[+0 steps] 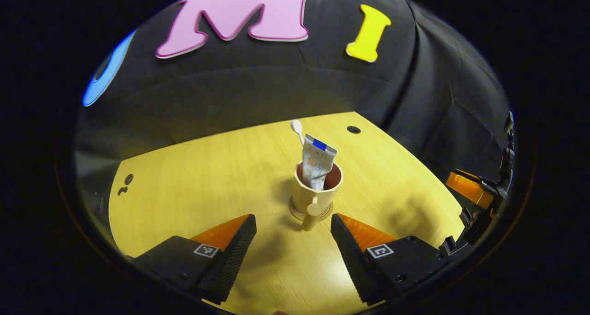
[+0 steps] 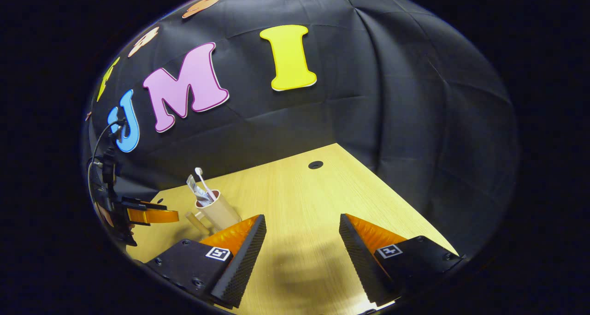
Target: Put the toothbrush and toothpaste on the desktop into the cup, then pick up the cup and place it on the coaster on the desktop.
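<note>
Wooden desktop [image 1: 193, 186] against black cloth wall [image 1: 258, 93], cup [image 1: 317, 188] on coaster [image 1: 295, 212], both grippers' jaws apart, empty.

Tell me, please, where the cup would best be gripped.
Probably by the handle of the cup: it juts toward the left tongs, which are open and in line with it. Come in level; the toothpaste and toothbrush block the rim.
</note>
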Demonstrator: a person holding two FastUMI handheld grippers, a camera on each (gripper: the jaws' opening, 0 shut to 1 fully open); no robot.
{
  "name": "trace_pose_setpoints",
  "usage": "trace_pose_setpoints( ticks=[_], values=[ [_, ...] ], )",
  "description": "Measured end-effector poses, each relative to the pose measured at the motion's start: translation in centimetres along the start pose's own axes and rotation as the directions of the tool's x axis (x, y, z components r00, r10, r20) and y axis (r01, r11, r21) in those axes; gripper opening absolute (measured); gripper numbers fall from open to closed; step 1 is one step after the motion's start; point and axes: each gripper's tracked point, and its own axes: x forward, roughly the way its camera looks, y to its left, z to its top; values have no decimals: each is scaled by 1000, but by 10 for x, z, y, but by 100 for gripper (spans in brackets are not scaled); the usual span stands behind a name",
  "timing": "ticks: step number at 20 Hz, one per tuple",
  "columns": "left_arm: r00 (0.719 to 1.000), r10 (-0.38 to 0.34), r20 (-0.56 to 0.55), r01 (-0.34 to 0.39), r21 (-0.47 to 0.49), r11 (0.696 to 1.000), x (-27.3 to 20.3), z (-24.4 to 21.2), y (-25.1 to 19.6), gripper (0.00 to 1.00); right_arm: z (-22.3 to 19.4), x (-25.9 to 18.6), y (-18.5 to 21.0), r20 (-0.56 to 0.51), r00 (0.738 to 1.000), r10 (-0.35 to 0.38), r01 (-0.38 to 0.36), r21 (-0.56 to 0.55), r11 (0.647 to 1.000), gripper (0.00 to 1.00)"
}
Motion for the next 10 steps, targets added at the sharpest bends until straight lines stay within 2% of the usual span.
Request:
trace_pose_setpoints(
  ticks=[1, 2, 5, 10],
  values=[
    [1000, 9, 30, -8, -18, 1000, -14, -2, 5, 97, 2, -2, 6, -1, 1000, 9, -9, 1, 1000, 98],
    [998, 21, 56, -19, -37, 999, -30, -3, 10, 100, 4, -5, 12, 2, 1000, 20, -20, 2, 1000, 98],
    [991, 67, 112, -59, -80, 995, -75, -10, 23, 100, 14, -18, 33, 13, 999, 53, -53, -2, 999, 98],
    [967, 128, 219, -93, -164, 982, -149, -15, 41, 99, 28, -53, 76, 39, 992, 118, -117, -27, 993, 98]
  ],
)
